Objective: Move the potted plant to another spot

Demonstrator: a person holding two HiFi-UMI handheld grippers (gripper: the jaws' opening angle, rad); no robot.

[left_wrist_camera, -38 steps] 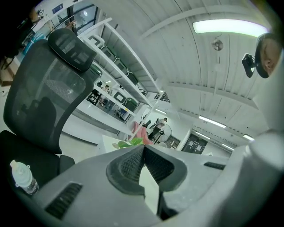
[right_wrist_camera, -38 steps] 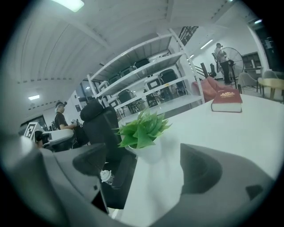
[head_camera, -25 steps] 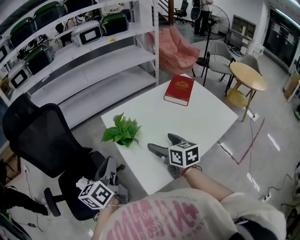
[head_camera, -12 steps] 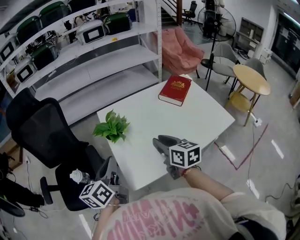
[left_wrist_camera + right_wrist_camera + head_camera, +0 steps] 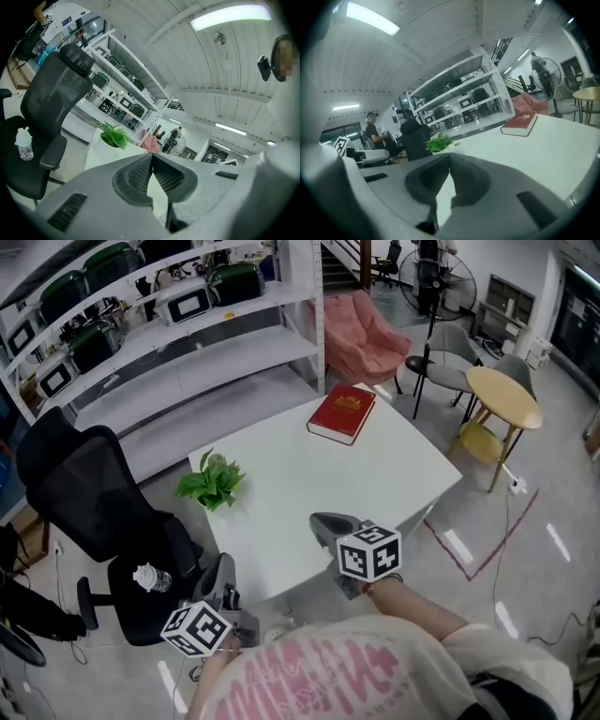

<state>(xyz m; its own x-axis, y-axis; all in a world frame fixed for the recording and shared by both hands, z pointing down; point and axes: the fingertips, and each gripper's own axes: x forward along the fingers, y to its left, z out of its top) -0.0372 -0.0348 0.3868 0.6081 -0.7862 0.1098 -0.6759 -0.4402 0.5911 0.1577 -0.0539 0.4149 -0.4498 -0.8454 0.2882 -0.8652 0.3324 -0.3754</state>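
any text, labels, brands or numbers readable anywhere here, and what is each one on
Nothing can be read with confidence.
red book: a gold emblem on the cover, any lettering too small to read.
shirt: large pink letters, upside down and cut off, no whole word can be made out.
marker cubes: black-and-white square patterns only, no words or numbers.
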